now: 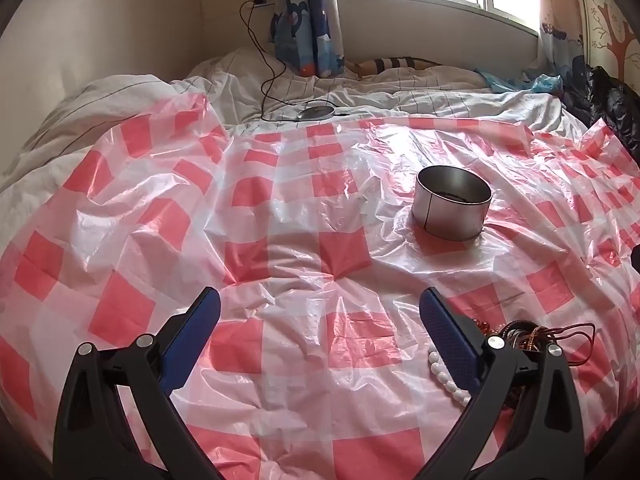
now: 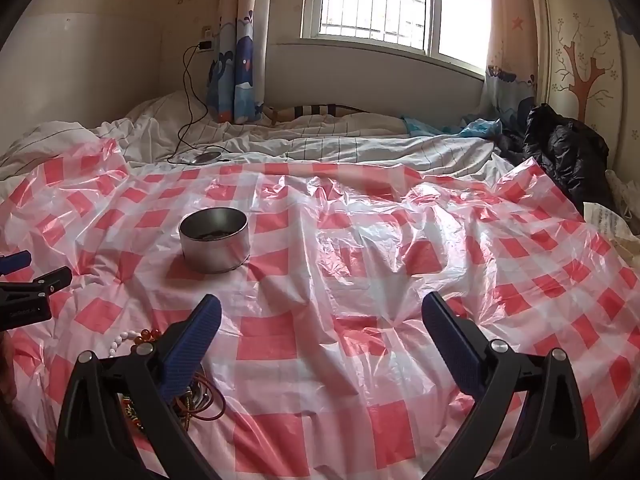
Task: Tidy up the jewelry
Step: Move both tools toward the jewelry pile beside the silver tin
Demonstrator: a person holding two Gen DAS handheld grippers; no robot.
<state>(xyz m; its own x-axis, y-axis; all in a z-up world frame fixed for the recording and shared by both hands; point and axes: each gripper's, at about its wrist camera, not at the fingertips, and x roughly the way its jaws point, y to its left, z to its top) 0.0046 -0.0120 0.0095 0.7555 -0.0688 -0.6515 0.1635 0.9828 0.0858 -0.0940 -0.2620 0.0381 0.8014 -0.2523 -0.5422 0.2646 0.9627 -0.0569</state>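
A: Where is the jewelry lying right now?

B: The tangled heap of jewelry [image 1: 532, 340], with its white bead strand [image 1: 444, 376], amber beads and thin reddish-brown cords, is sitting at the lower right of the left wrist view, partly hidden behind that tool's right finger. In the right wrist view the same heap is showing at the lower left, behind that tool's left finger. So it is lying between the two tools, probably so either one can reach it.

A: And where is it supposed to be going?

B: Likely into the round silver metal tin [image 1: 454, 204], standing open and upright a little above centre right in the left view, well apart from the heap. Something dark is already resting at its bottom; I cannot tell what.

A: What are the tools doing?

B: The left tool [image 1: 320, 312] is hanging with its blue-padded fingers spread wide and nothing between them. The right tool [image 2: 322, 316] is doing the same, spread and empty. Both are tilting down toward the crinkled red-and-white checked plastic sheet [image 1: 280, 240] covering the bed, which is probably there to keep small pieces from sinking into the white quilt [image 2: 360, 148].

A: Next step, in your judgement?

B: One tool swinging toward the heap and pinching a single strand.
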